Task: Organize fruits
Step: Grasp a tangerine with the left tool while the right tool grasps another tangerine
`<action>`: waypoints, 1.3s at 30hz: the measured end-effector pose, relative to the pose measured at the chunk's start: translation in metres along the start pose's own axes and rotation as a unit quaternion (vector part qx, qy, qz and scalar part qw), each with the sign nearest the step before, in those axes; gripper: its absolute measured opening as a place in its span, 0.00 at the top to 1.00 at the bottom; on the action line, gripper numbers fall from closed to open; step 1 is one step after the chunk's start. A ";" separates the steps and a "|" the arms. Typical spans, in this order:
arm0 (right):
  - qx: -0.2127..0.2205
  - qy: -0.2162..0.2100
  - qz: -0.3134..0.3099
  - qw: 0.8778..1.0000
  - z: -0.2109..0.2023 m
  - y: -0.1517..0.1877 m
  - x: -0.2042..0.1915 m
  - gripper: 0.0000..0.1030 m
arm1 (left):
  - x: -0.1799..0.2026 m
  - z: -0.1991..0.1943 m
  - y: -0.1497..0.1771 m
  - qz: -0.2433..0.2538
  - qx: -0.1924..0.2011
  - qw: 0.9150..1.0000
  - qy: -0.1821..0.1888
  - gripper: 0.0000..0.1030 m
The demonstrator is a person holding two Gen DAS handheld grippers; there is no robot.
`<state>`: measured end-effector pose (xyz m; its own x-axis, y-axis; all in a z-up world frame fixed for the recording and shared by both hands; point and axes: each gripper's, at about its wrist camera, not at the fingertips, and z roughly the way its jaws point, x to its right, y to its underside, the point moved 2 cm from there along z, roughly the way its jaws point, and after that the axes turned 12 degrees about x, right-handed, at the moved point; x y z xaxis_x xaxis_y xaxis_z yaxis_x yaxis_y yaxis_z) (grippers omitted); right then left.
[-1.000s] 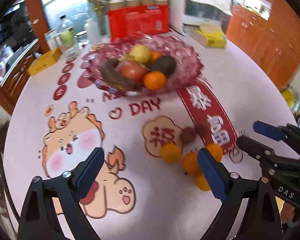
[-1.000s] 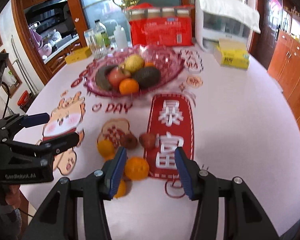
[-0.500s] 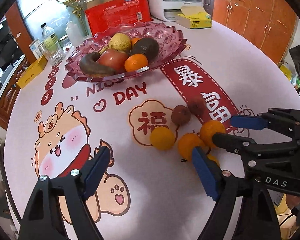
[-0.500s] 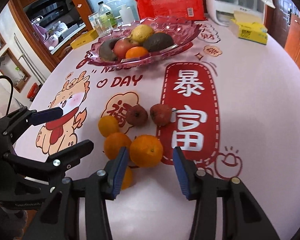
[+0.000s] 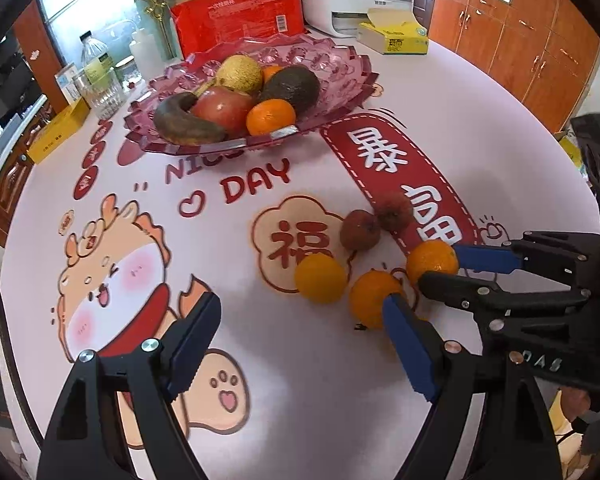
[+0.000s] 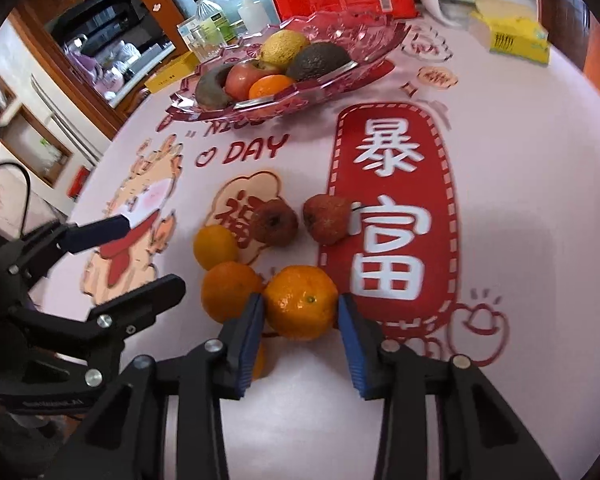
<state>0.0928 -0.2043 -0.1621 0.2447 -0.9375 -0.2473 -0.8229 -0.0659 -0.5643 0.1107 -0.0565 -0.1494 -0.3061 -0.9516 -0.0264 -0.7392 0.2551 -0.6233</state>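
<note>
Our right tool (image 6: 300, 322) has its blue pads on either side of an orange (image 6: 301, 302), and its jaws have just been closing; both pads now meet the peel, so we read it as clamped on the fruit, which sits on the tabletop (image 6: 520, 152) at the edge of the red banner print. Our left tool (image 5: 300, 344) stands wide apart over the cartoon print with nothing between its pads.

The orange looks firm but springy and fairly light – a round, slightly dimpled peel that could roll out of a loose grip. We judge the widest part the best place to hold it, with moderate pressure so the skin does not bruise.

Just beside it lies a second orange (image 6: 231, 296), touching or nearly touching the left pad, and a third orange (image 6: 215, 246) sits beyond that. A fourth is partly hidden under the left finger. Two wrinkled reddish fruits (image 6: 275, 222) rest close behind the group.

Farther off stands the pink glass fruit tray (image 6: 340, 78), already holding a pear, an apple, an avocado, a darkened banana and a tangerine. Its scalloped rim is raised and fragile – we would lift clear of it. The tabletop between cluster and tray is bare, and the tray's right part has room.
</note>
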 end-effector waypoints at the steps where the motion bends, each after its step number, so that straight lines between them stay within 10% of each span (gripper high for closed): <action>1: 0.002 0.010 -0.009 1.000 -0.002 0.001 0.000 0.63 | 0.002 0.002 0.000 -0.002 -0.003 1.000 0.005 0.20; 19: 0.016 0.075 -0.014 0.997 -0.024 0.009 0.020 0.64 | 0.031 0.034 -0.001 -0.058 -0.053 0.996 0.038 0.51; 22: 0.016 0.077 -0.016 0.997 -0.025 0.011 0.019 0.64 | 0.033 0.032 -0.004 -0.063 -0.051 0.995 0.051 0.68; 39: 0.032 0.076 -0.032 0.996 -0.037 0.008 -0.001 0.64 | 0.018 0.040 0.008 -0.114 -0.085 0.987 0.071 0.57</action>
<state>0.0668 -0.2168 -0.1370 0.2105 -0.9734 -0.0904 -0.7727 -0.1090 -0.6254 0.1228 -0.0779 -0.1860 -0.1914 -0.9572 0.2171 -0.8853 0.0728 -0.4592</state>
